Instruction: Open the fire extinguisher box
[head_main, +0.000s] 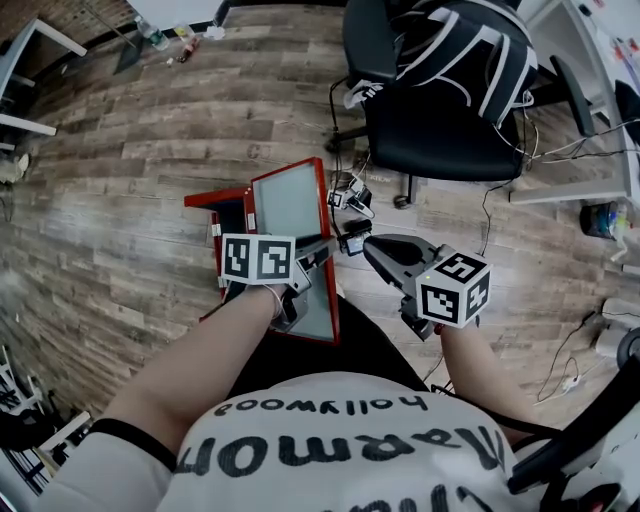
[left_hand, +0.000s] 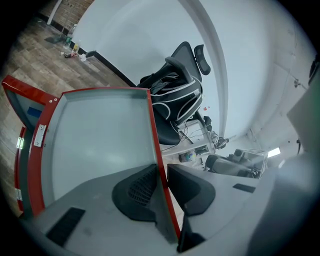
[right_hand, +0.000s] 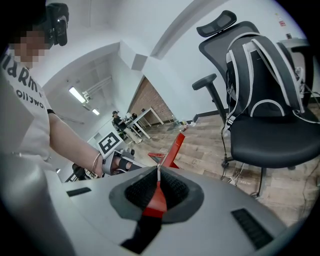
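Observation:
The red fire extinguisher box stands on the wooden floor in the head view. Its glass door with a red frame is swung out toward me. My left gripper is shut on the door's free edge. In the left gripper view the red frame edge runs straight down between the pads of that gripper. From the right, my right gripper meets the same edge. In the right gripper view a red strip is pinched between its pads, and the door shows edge-on beyond.
A black office chair with a backpack on it stands close behind the box to the right. Cables trail over the floor there. Bottles sit by the far wall and a white desk leg is at the left.

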